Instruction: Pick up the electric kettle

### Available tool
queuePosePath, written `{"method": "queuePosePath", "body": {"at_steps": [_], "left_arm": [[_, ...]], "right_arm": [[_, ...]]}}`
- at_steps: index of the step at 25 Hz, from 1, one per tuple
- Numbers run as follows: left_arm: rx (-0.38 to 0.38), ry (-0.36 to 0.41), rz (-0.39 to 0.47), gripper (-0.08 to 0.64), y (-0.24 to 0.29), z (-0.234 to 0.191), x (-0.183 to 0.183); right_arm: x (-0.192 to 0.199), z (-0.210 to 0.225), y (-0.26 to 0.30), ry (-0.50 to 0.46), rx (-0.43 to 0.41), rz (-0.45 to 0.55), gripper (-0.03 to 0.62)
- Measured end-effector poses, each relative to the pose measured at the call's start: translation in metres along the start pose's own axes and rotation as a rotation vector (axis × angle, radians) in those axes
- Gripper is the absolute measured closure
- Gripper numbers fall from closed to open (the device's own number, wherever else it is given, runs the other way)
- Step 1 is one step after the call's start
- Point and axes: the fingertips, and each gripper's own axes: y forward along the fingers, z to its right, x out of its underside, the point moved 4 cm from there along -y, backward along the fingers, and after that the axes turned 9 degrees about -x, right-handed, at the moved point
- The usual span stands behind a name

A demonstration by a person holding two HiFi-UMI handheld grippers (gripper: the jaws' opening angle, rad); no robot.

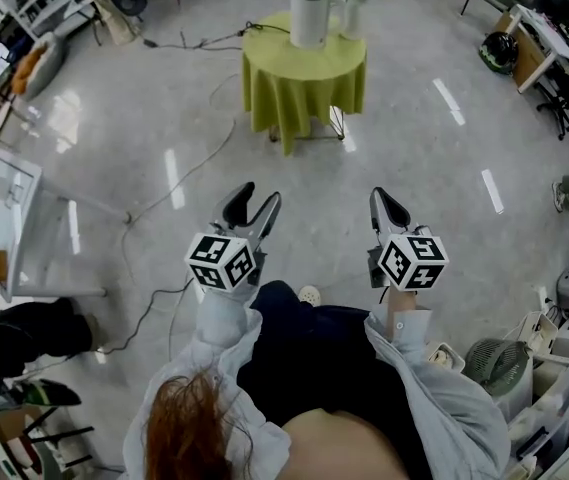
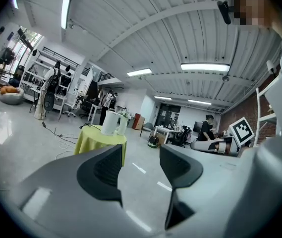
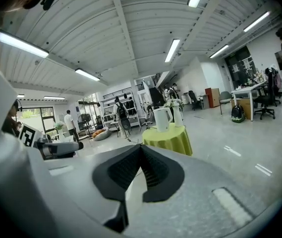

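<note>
Where the kettle is: the tall white plastic electric kettle (image 1: 309,13) stands on a small round table with a yellow-green cloth (image 1: 304,83), far across the shiny grey floor (image 1: 144,128) from the person. Both grippers are well apart from it.
Next to it: a pale vase of flowers (image 1: 352,8) sits just beside the kettle, on the handle side.
Which way it points: it stands straight up, so its long side runs top to bottom. From the head view the handle sticks out to the right, toward the vase. The spout is too small to see.
How it may feel: I think it is hard and smooth, so a bit slippery. It could be heavy if there is water inside, and I cannot tell that.
Where to grab: the handle looks best, held high so the kettle does not tip.
Watch out: a black cord (image 1: 199,40) runs from the table to the floor and may tug.
Left gripper (image 1: 260,196): jaws wide, nothing between them.
Right gripper (image 1: 378,198): jaw tips pressed together, holding nothing.
</note>
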Motion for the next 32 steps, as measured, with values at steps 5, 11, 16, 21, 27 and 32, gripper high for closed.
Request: {"method": "queuePosePath", "body": {"at_steps": [5,11,16,21,27,32], "left_arm": [[-0.043,-0.015,-0.037,0.328,-0.012,-0.007,0.011],[-0.040,-0.020,-0.063,0.328,-0.012,-0.013,0.017],[-0.014,-0.031,-0.089,0.328,0.009,-0.011,0.029],[-0.024,-0.056,-0.109,0.328,0.033,-0.025,0.026],[-0.005,-0.061,-0.095,0.328,0.086,-0.046,-0.004],[0.012,-0.026,-0.074,0.328,0.138,-0.075,-0.046]], "right_arm": [[0.008,-0.005,0.004,0.022,-0.030,-0.025,0.591],[0.020,-0.005,0.009,0.055,-0.024,-0.042,0.591],[0.028,0.015,0.019,0.087,0.006,-0.057,0.591],[0.018,0.026,0.046,0.092,-0.006,-0.068,0.591],[-0.017,0.055,0.093,0.088,0.011,-0.053,0.591],[-0.062,0.078,0.142,0.083,0.029,-0.005,0.591]]}}
